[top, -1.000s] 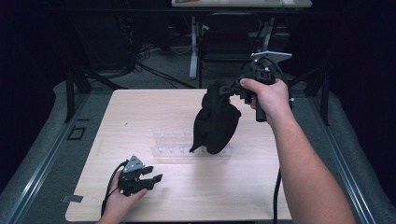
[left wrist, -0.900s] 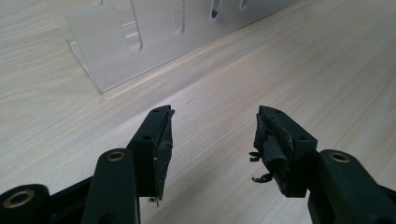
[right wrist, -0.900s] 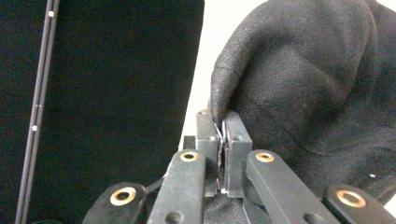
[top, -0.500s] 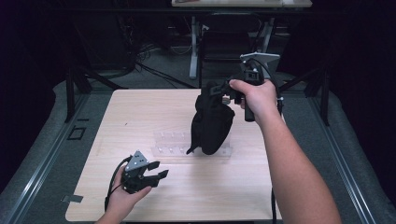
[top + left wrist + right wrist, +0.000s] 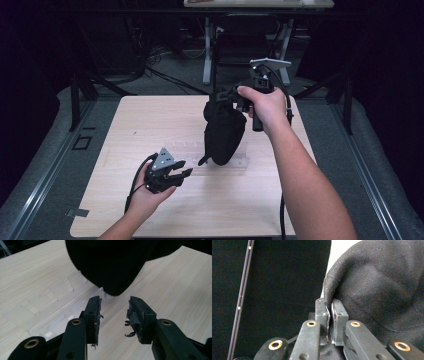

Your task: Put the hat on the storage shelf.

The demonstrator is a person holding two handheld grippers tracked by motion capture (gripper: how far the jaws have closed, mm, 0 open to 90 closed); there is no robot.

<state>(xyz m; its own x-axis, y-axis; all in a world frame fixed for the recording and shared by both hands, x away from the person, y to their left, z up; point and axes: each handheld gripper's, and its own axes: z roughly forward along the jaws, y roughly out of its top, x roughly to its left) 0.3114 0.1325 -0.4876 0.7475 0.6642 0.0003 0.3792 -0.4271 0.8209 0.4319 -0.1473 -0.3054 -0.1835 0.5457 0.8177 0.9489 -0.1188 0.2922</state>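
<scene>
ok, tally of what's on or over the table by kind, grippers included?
Black fabric bag, pinched and hanging from the right gripper: 1
Clear plastic tray, flat on the table: 1
Grippers: 2 (left gripper, right gripper)
Total: 4

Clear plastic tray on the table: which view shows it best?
Left gripper view: the clear plastic tray lies close, its dividers and compartments visible, its far end hidden by the black fabric bag. In the high view the tray is a faint outline under the hanging bag. The right gripper view gives bag fabric pinched in the right gripper.
</scene>
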